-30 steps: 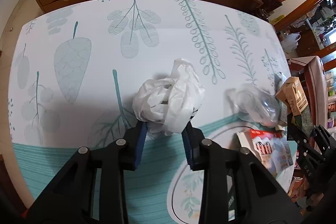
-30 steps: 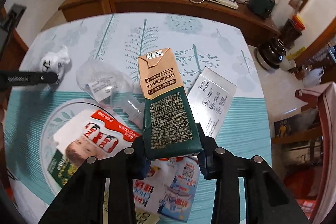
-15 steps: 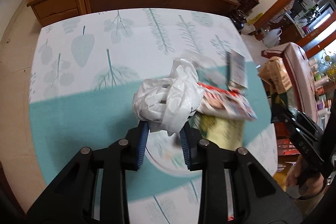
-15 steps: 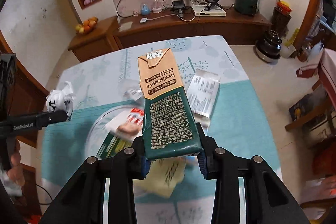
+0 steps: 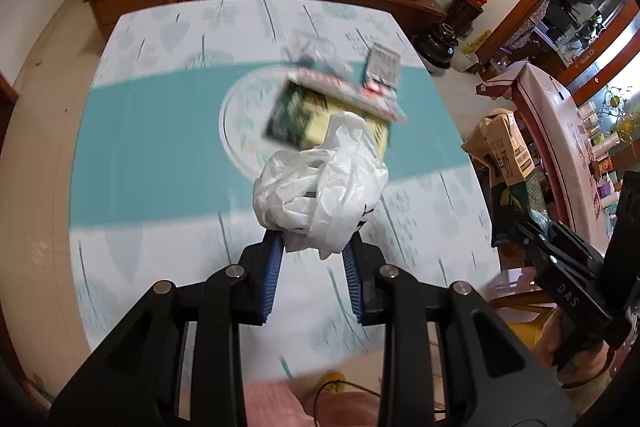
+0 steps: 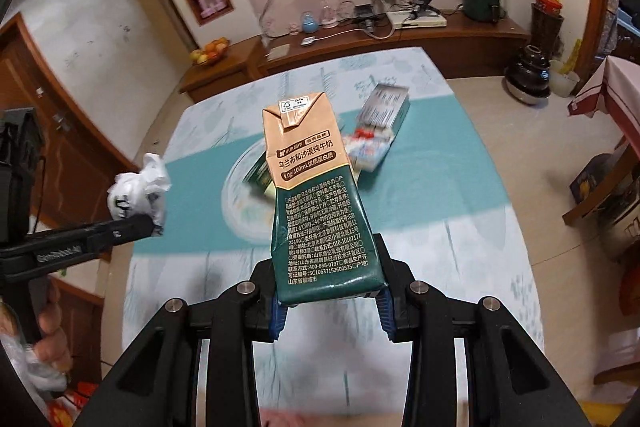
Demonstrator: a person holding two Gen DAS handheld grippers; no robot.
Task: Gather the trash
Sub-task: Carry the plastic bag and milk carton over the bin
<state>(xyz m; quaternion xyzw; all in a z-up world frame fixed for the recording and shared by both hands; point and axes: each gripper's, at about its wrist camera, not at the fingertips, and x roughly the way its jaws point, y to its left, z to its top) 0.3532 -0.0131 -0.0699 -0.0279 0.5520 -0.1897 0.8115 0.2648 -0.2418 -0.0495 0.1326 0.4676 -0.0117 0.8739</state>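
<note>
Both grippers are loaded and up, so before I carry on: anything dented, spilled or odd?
The milk carton in the right gripper is creased and dented near its lower left edge. No spill shows. The left gripper holds a crumpled plastic bag; nothing else stands out.

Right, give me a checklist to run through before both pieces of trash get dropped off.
1. Left tongs shut on the crumpled white plastic bag: ok.
2. Right tongs shut on the milk carton: ok, gripped at its lower end.
3. Both loads lifted clear of the table: ok.
4. Carton closed, nothing dripping: its top flaps look folded shut; whether it is empty, cannot tell.
5. Bin or trash bag in sight for the drop: not ok, none shows in either view.
6. Trash left on the table: not ok, the packets and boxes lie there.
</note>
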